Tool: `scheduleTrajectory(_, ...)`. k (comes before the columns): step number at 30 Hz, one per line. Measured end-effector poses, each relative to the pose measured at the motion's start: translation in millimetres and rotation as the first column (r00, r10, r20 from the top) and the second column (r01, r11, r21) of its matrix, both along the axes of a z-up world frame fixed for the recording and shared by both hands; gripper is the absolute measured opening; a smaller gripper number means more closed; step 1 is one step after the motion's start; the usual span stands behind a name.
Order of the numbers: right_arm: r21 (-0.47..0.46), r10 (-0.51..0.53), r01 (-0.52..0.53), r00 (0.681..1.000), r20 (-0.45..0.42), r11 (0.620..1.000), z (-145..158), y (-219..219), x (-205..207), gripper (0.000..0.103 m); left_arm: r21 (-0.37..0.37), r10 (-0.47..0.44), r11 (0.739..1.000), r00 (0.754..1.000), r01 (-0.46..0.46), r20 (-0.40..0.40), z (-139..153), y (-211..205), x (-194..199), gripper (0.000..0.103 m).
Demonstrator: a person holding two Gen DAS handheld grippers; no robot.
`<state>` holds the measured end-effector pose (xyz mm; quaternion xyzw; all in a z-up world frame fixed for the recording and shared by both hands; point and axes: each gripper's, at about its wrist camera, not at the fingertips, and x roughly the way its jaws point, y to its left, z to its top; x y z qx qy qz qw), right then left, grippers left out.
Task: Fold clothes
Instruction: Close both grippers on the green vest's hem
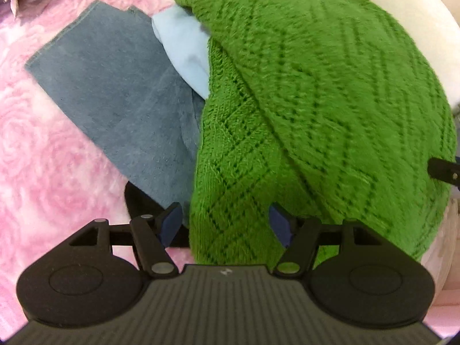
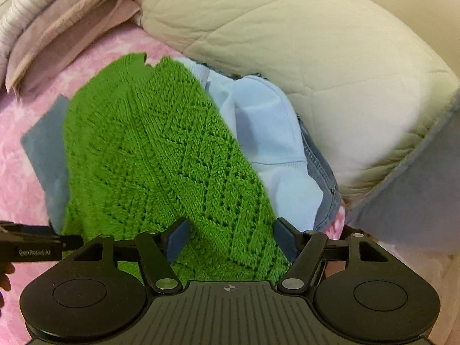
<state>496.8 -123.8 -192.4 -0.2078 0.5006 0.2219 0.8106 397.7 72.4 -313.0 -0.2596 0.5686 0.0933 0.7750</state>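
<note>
green knit [image 2: 161,155], over towel [image 1: 115,86], beside pillow [image 2: 302,43]

Green openwork knit garment [image 1: 302,109] spread over pile of clothes on pink rose-textured bedspread [image 1: 43,143]. Its near edge runs between fingers of left gripper [image 1: 225,221]; likewise between fingers of right gripper [image 2: 231,238]. Grey-blue terry towel [image 1: 115,92] flat on bedspread, left of knit, partly under it. Pale blue soft garment [image 2: 267,132] under knit, showing at its right side in right wrist view. Blue denim piece [image 2: 322,172] beneath pale garment. Cream quilted duvet [image 2: 302,43] behind pile. Folded mauve fabric stack [image 2: 57,28] far left, on bedspread.
</note>
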Motion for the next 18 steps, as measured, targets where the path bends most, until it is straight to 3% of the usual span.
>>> scheduleTrajectory(3, -0.019, 0.032, -0.031, 0.999, 0.012, 0.999, -7, 4, 2, 0.067, -0.048, 0.030, 0.998, 0.999, -0.029, 0.015, -12, 3, 0, 0.061)
scheduleTrajectory(4, -0.023, 0.045, -0.044, 0.999, 0.014, 0.999, -7, 4, 1, 0.061, -0.064, 0.039, 0.997, 0.999, -0.038, 0.022, -14, 4, 0, 0.059)
scheduleTrajectory(9, -0.043, 0.076, -0.076, 0.997, 0.012, 0.996, -4, 7, -3, 0.030, -0.097, 0.030, 0.995, 0.998, -0.025, 0.054, -9, 1, -3, 0.017)
scheduleTrajectory(11, -0.044, 0.068, -0.067, 0.998, 0.008, 0.997, 0, 7, -4, 0.022, -0.084, 0.019, 0.996, 0.999, -0.015, 0.051, -4, -1, -3, 0.014)
scheduleTrajectory(18, -0.038, 0.071, -0.070, 0.997, 0.005, 0.997, 15, 7, -13, 0.017, -0.051, 0.010, 0.999, 0.995, -0.004, 0.104, 27, -13, -18, 0.008)
